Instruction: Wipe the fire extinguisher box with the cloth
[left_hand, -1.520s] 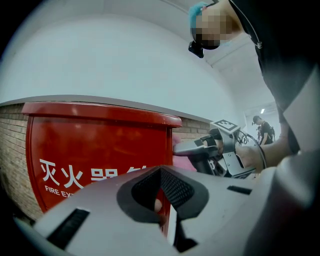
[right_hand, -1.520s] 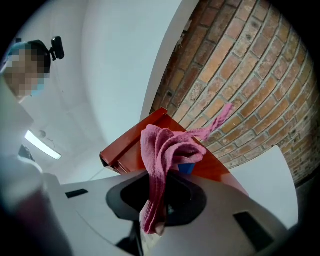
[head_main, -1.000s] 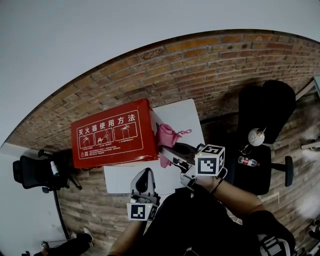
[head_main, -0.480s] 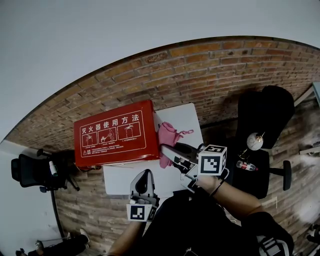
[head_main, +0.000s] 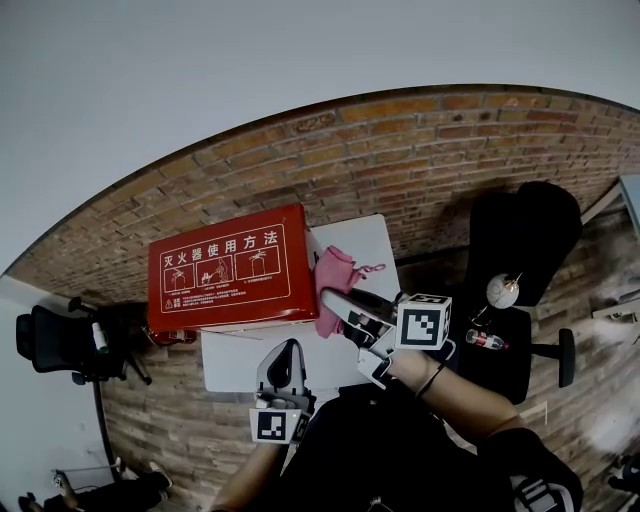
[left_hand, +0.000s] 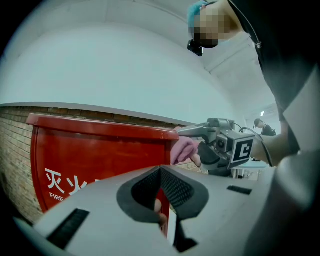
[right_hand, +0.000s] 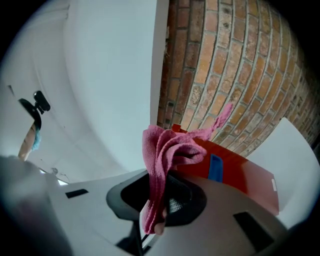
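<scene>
The red fire extinguisher box (head_main: 228, 272) stands on the white table (head_main: 250, 360), and the pink cloth (head_main: 333, 275) hangs bunched against the box's right end. The right gripper (head_main: 332, 298) has its jaws clamped on the cloth. In the right gripper view the fabric rises out from between the jaws, with the box just beyond it. The left gripper (head_main: 288, 350) hovers over the table just in front of the box, jaws pressed together with nothing between them, apart from the cloth.
</scene>
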